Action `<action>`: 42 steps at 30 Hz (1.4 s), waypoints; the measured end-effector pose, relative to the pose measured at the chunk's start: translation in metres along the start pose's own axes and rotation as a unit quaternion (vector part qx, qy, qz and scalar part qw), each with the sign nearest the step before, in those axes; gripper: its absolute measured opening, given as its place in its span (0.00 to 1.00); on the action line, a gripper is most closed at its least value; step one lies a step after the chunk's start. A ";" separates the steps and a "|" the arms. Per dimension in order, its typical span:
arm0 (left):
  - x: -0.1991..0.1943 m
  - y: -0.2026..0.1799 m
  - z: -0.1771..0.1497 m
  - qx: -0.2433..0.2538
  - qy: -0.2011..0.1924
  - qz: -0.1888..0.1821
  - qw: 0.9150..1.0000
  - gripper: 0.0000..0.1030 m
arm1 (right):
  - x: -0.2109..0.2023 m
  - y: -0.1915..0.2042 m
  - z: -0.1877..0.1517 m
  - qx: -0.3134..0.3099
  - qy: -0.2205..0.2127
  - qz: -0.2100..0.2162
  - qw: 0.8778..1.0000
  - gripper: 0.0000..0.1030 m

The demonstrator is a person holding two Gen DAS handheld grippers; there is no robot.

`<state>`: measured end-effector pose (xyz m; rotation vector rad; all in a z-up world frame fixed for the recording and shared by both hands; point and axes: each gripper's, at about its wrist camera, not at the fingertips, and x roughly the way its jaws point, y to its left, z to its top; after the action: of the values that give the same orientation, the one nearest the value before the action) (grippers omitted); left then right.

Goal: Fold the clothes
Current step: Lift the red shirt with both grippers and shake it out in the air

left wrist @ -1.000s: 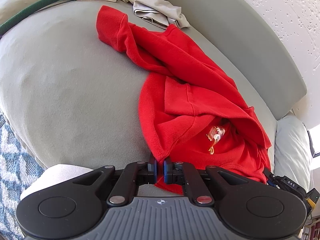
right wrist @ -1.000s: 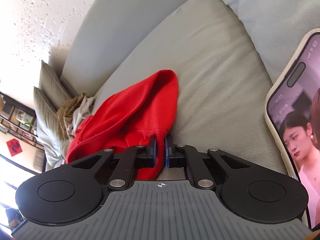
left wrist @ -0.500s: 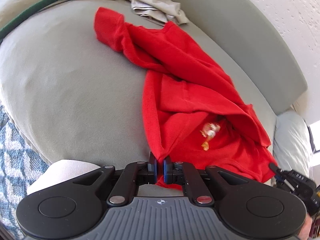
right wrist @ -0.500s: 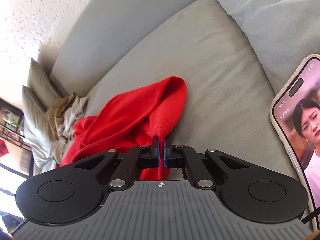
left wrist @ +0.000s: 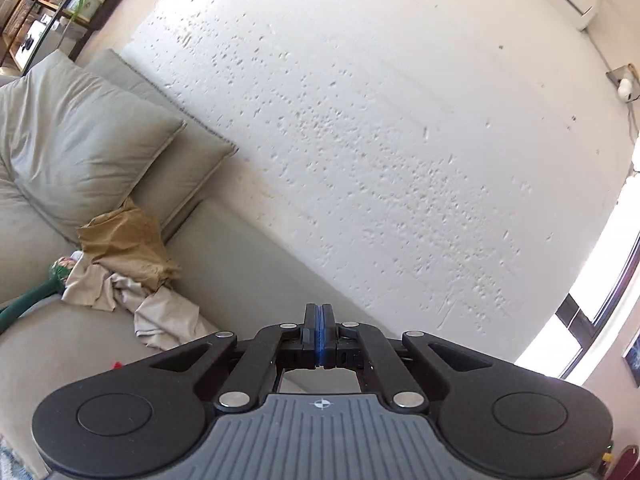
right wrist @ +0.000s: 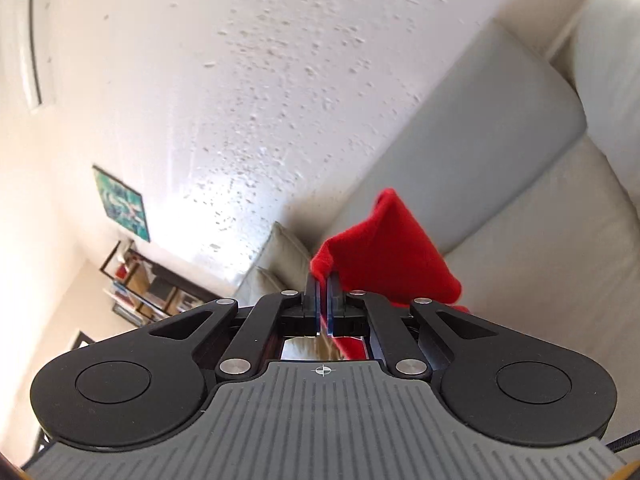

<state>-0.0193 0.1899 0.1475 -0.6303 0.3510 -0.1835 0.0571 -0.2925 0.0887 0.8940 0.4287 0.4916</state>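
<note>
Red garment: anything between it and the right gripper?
Nothing visible. The right gripper is shut on an edge of the red garment, with the cloth pinched between its fingers and lifted in front of the sofa backrest.

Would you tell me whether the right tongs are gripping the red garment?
Yes, the right tongs pinch an edge of the red garment, which hangs lifted above the sofa.

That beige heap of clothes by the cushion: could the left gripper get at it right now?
Probably yes. The beige heap of clothes lies in the open on the sofa, nothing between it and the left gripper, though its fingers are shut and must open first.
</note>
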 end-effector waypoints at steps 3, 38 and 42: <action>0.046 0.021 -0.065 -0.044 0.146 0.018 0.988 0.30 | -0.006 0.007 -0.005 -0.035 0.002 -0.042 0.999 0.02; 0.187 0.114 -0.261 -0.316 0.240 0.050 0.917 0.53 | -0.052 -0.165 -0.048 0.084 -0.018 -0.203 0.975 0.03; 0.196 0.109 -0.261 -0.300 0.232 0.047 0.924 0.55 | -0.050 -0.166 -0.050 0.086 -0.018 -0.201 0.976 0.03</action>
<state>0.0708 0.0814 -0.1662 -1.1778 0.9154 -0.1309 0.0268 -0.3782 -0.0671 0.9513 0.6102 0.0662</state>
